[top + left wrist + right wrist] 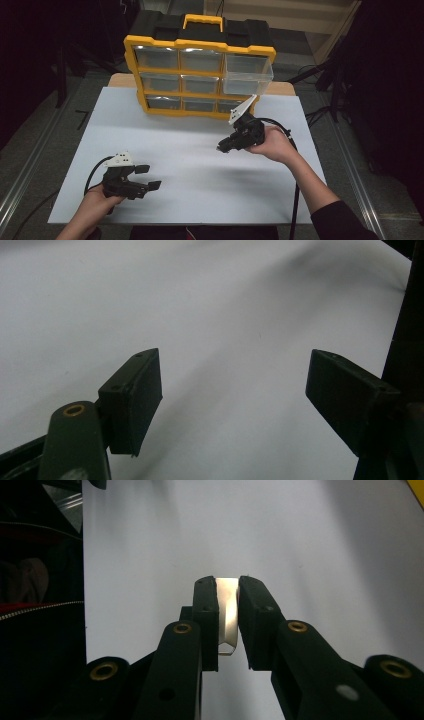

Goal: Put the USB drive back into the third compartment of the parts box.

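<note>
1. The right claw (228, 625) is clenched on a small metal piece (226, 620), in front of the yellow drawer cabinet (200, 46).
2. The left claw (148, 177) is released, holding nothing, well apart from the cabinet, over the white desk (200, 170).

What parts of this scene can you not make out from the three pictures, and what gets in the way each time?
- Small shiny metal piece, right gripper view: the right gripper covers its sides, so its shape is unclear.
- Same piece, high view: too small, blurred.
- Yellow plastic organiser with clear drawers, high view: glare hides the contents.
- Pulled-out clear drawer: too pale to tell whether anything is inside.
- Left gripper, left gripper view: cut off at the bottom edge.
</note>
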The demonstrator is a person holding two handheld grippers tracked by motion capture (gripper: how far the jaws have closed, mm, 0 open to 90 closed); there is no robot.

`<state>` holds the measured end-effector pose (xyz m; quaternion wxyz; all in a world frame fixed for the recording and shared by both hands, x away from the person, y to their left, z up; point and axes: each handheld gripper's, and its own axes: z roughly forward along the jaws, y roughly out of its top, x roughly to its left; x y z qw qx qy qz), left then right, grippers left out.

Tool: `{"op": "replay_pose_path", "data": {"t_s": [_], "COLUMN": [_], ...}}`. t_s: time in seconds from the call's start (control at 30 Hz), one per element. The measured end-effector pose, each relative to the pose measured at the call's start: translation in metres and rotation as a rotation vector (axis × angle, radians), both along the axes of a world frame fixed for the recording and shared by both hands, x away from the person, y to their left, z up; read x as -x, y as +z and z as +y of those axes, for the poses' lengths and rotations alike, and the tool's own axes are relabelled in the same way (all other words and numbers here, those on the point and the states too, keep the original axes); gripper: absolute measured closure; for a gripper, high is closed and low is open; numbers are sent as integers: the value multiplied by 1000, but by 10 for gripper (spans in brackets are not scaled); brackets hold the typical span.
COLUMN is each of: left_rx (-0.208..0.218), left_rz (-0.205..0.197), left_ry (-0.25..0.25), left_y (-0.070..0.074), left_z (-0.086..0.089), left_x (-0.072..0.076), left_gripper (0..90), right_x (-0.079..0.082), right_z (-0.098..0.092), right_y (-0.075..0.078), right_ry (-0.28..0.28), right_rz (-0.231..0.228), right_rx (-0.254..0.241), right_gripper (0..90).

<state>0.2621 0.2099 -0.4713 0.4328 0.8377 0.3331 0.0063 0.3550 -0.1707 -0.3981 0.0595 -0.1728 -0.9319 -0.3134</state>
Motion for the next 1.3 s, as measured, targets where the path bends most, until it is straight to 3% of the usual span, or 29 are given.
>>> {"op": "replay_pose_path", "data": {"t_s": [0.47,0.67,1.03,1.3], "left_rx": [-4,-4,-1,7], "left_rz": [3,3,1,0], "left_ry": [5,6,5,12], "left_y": [-1,-1,-1,-1], "left_z": [0,0,0,1], "left_x": [-1,-1,0,-1], "left_gripper": [238,238,238,238], "right_x": [-6,-13,-18,-24], "right_z": [-6,-9,-9,-14], "right_y": [47,63,92,113], "right_ry": [75,83,88,102], "right_rz": [-45,-37,-50,-51], "right_rx": [-4,-25,9,-9], "right_gripper": [764,764,764,764]}}
